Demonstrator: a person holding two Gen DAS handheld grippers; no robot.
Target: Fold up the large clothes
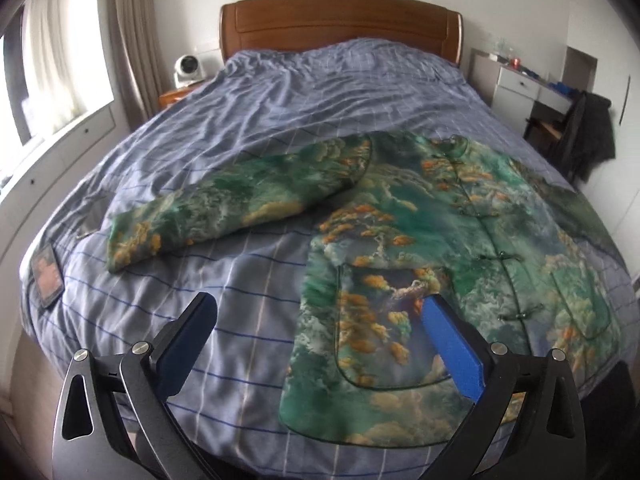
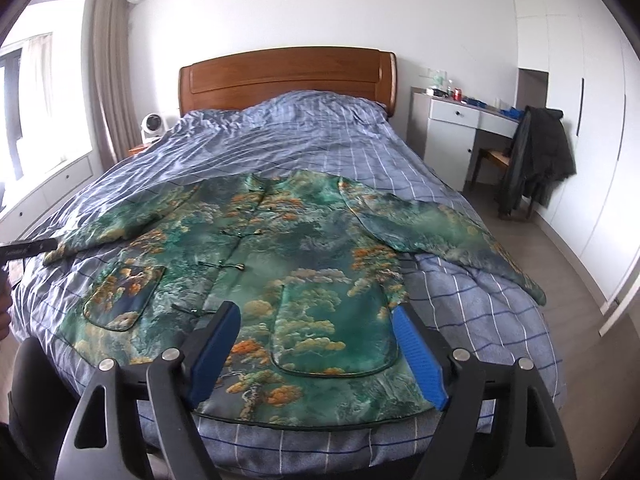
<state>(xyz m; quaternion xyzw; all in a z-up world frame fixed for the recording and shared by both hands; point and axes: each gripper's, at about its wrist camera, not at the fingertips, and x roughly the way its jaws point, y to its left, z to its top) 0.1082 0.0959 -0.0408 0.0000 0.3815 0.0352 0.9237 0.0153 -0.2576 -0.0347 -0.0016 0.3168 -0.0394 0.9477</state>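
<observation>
A large green jacket (image 1: 460, 240) with an orange and white cloud print lies spread flat, front up, on the bed; it also shows in the right wrist view (image 2: 288, 256). Both sleeves are spread out to the sides. My left gripper (image 1: 320, 304) is open and empty, hovering above the jacket's lower left hem and pocket. My right gripper (image 2: 316, 316) is open and empty, above the lower right pocket near the hem.
The bed has a blue checked cover (image 1: 224, 320) and a wooden headboard (image 2: 288, 72). A dark phone-like object (image 1: 46, 274) lies at the bed's left edge. A chair with a dark coat (image 2: 536, 160) and a white desk (image 2: 452, 128) stand right.
</observation>
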